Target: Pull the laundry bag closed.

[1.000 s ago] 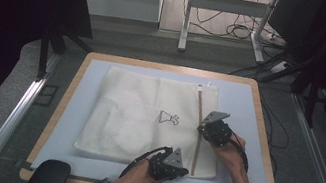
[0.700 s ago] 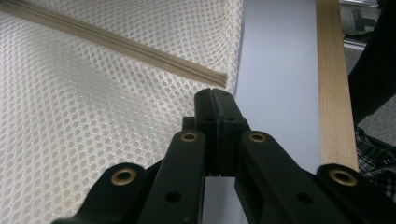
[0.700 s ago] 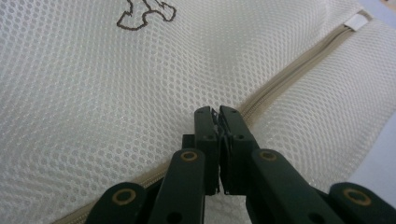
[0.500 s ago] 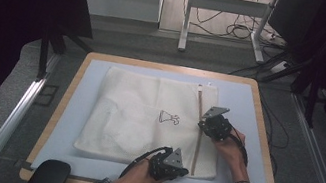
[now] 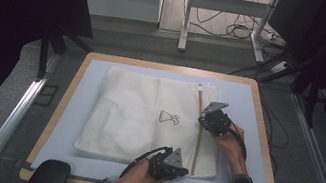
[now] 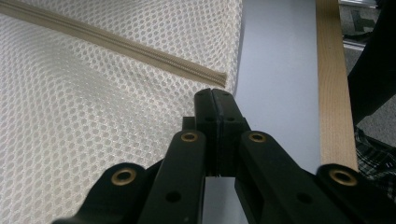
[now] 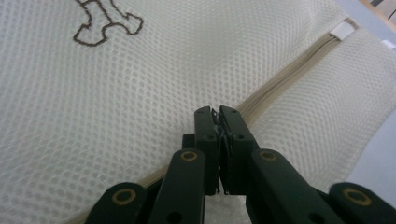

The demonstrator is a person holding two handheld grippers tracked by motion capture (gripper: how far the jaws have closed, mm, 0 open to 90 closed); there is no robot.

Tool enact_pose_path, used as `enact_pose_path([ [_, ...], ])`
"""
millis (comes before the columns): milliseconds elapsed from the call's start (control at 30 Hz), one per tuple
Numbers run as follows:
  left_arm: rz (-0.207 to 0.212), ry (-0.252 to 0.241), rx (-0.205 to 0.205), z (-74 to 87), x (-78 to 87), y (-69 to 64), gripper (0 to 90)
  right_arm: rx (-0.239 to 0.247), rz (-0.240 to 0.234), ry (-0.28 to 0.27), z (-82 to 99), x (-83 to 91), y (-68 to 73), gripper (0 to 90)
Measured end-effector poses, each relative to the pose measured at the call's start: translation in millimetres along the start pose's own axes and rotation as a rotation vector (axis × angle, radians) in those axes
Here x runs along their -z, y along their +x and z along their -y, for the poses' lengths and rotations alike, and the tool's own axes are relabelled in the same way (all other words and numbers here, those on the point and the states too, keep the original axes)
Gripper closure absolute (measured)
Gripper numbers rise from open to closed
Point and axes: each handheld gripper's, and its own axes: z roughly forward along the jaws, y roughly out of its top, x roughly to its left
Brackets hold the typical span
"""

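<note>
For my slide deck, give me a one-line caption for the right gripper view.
Right gripper, jaws shut, on the beige zipper of a white mesh laundry bag with a brown outline drawing.

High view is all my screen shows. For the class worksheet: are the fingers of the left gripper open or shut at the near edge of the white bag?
Observer: Shut. In the left gripper view, the left gripper has its fingers pressed together just beside the end of the beige zipper on the white mesh bag.
Operator: And the right gripper?
Observer: The right gripper is shut too, with its tips right on the zipper line. A thin sliver shows between them, too small to name.
Operator: What is the bag's fabric like up close?
Observer: It is a net of small round holes, row on row.
</note>
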Motion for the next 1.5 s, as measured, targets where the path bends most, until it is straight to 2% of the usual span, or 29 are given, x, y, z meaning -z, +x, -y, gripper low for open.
enact_pose_path([
  [200,0.0,0.0,0.0,0.0,0.0,0.1,90.0,0.016,0.007,0.005,-3.9,-4.8,-6.0,86.1],
  [733,0.003,-0.002,0.003,0.1,-0.2,0.3,90.0,0.015,0.009,0.013,-13.2,-17.8,-22.1,86.1],
  [1033,0.0,0.0,-0.001,0.0,0.0,0.1,90.0,0.02,0.028,0.012,-17.3,-24.0,-28.5,86.1],
  [1500,-0.002,-0.001,-0.002,0.1,-0.1,-0.3,90.0,0.015,0.032,0.009,-21.5,-30.9,-36.5,86.0],
])
